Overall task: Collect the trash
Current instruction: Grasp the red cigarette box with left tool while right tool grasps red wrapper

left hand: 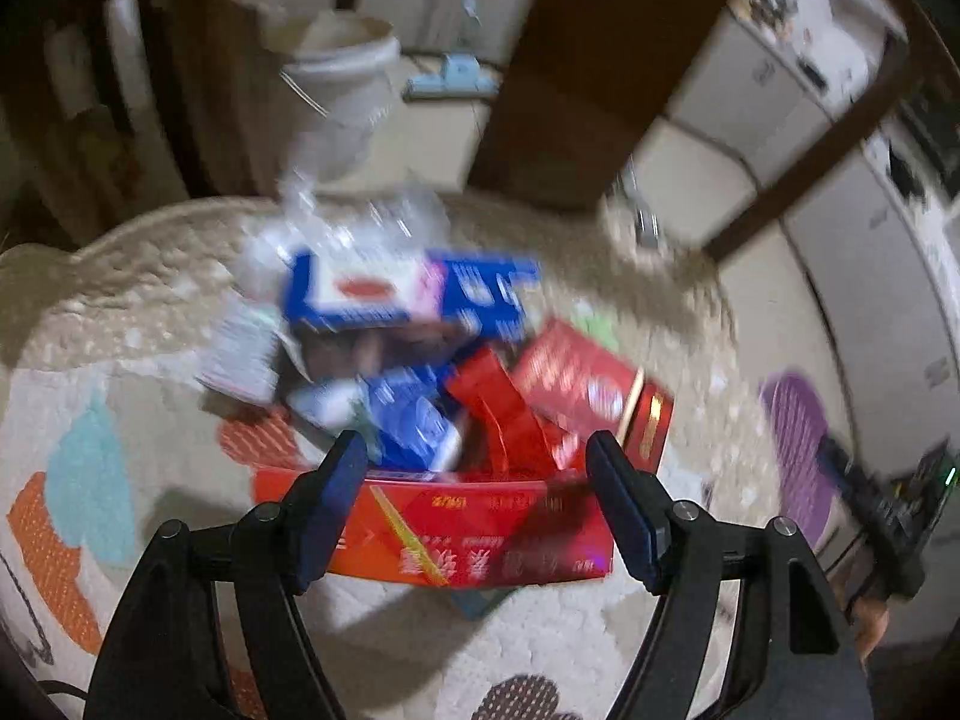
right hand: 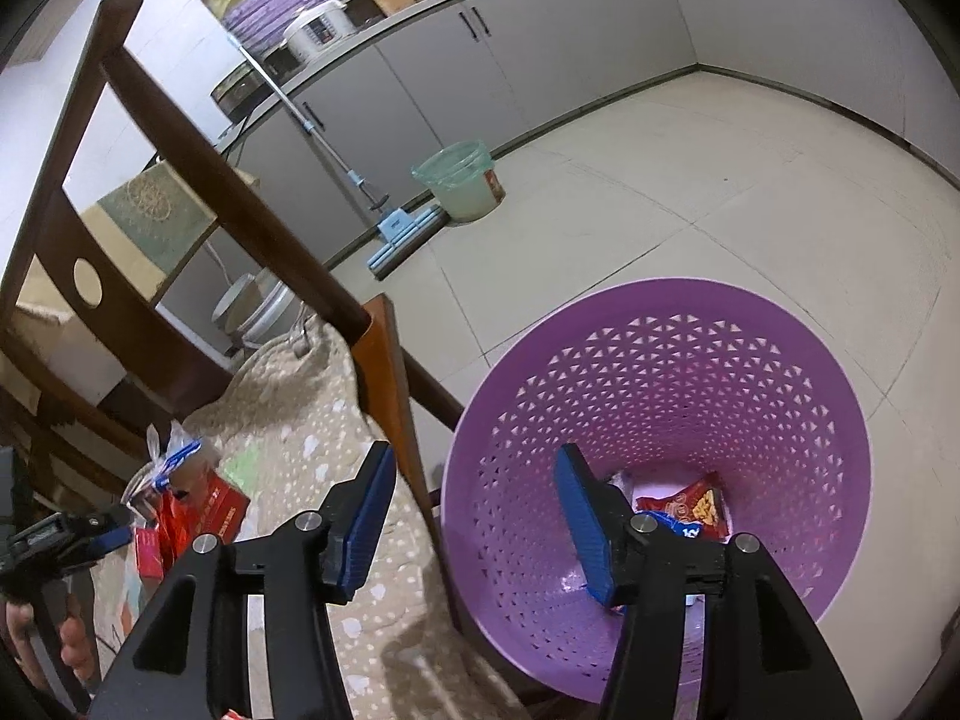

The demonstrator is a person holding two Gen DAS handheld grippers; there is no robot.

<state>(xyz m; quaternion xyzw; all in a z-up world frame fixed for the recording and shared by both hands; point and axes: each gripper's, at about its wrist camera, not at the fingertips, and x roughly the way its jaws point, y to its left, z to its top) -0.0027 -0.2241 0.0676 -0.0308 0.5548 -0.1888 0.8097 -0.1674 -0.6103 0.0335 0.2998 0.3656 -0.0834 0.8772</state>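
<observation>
My left tongs stand released just short of the red box on the table; I should straddle one edge squarely. Right tongs hover released over the purple basket.

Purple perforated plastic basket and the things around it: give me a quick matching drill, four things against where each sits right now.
Things:
1. purple perforated plastic basket
2. red snack wrapper
3. long red cardboard box
4. pale green plastic bucket

Places:
A. on the patterned cloth, in front of the left gripper's open jaws
B. on the floor beside the table
C. by the grey cabinets, next to the mop
D. at the bottom of the basket

Pairs: 1-B, 2-D, 3-A, 4-C
</observation>
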